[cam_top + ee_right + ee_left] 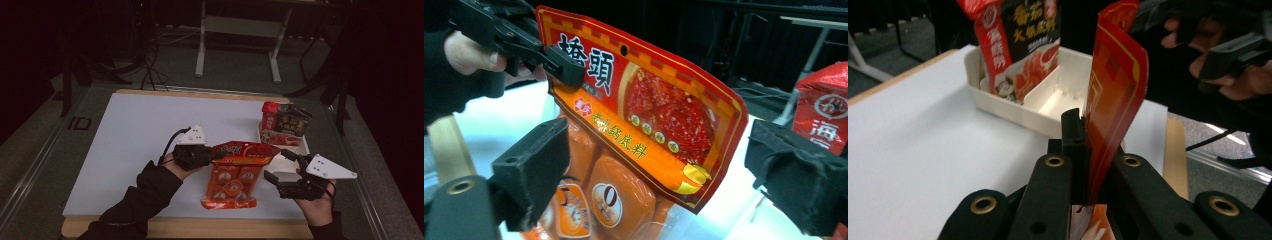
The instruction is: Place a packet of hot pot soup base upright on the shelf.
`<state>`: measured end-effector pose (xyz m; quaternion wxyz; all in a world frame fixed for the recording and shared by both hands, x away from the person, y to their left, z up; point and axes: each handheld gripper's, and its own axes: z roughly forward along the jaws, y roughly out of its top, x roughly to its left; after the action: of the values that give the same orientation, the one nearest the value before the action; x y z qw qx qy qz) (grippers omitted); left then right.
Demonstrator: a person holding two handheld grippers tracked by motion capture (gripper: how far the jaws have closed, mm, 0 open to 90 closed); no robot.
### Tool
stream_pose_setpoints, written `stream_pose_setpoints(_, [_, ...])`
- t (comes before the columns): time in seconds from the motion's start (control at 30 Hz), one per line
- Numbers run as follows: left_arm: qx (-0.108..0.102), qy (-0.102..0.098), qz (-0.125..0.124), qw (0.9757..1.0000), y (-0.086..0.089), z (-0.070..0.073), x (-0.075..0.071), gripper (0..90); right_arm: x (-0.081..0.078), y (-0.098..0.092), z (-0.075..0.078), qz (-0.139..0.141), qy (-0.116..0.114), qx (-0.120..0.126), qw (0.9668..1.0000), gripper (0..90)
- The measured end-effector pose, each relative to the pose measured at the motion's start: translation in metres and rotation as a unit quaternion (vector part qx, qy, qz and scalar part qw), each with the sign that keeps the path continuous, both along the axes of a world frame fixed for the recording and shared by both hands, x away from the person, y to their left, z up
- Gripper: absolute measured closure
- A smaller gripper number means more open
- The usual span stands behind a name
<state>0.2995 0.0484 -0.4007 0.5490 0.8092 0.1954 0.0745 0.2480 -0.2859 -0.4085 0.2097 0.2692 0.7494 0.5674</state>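
Observation:
A red and orange sauce pouch (234, 172) hangs by its top left edge from my left gripper (215, 156), its lower end on the white table. In the left gripper view the black jaws (1082, 131) are shut on the pouch's red edge (1115, 95). My right gripper (281, 166) stands open just right of the pouch. In the right gripper view its two pads (531, 170) stand wide apart, with the pouch (659, 100) in front of them and untouched, and the left gripper (559, 62) pinches the pouch's upper corner.
A white divided tray (300, 145) sits at the back right of the table and holds an upright red and black pouch (282, 122). The tray (1013, 107) lies just beyond the left jaws. Table legs (202, 45) stand on the floor behind.

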Motion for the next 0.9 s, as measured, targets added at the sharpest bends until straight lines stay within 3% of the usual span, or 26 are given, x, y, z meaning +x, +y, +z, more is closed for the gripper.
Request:
stream_pose_setpoints(0.07, [0.001,-0.014,-0.003,0.9999,-0.001,0.006,-0.003,89.7,0.0,0.0,0.0,-0.001,-0.001,-0.001,1.0,10.1])
stream_pose_setpoints(0.13, [-0.007,-0.009,-0.014,0.9998,-0.001,0.012,-0.003,89.7,0.001,0.0,0.0,-0.004,0.0,-0.003,1.0,10.1])
stream_pose_setpoints(0.3, [-0.006,-0.037,-0.021,0.9991,0.002,0.025,-0.005,89.7,0.002,-0.003,0.001,-0.006,0.0,0.004,1.0,10.0])
stream_pose_setpoints(0.53, [-0.014,-0.044,-0.024,0.9987,0.005,0.031,-0.004,89.9,0.01,-0.005,-0.002,-0.006,0.017,0.009,0.9998,10.0])
stream_pose_setpoints(0.67, [-0.017,-0.055,-0.048,0.9972,0.005,0.038,-0.008,90.0,0.018,-0.005,-0.004,-0.011,0.027,0.013,0.9995,10.0])
stream_pose_setpoints(0.83, [-0.027,-0.057,-0.056,0.9964,0.009,0.044,-0.01,90.0,0.021,-0.005,0.001,0.0,0.015,0.02,0.9997,12.6])
stream_pose_setpoints(0.9, [-0.042,-0.051,-0.064,0.9958,0.01,0.046,-0.01,90.0,0.023,-0.003,0.004,0.016,0.017,0.024,0.9994,13.1])
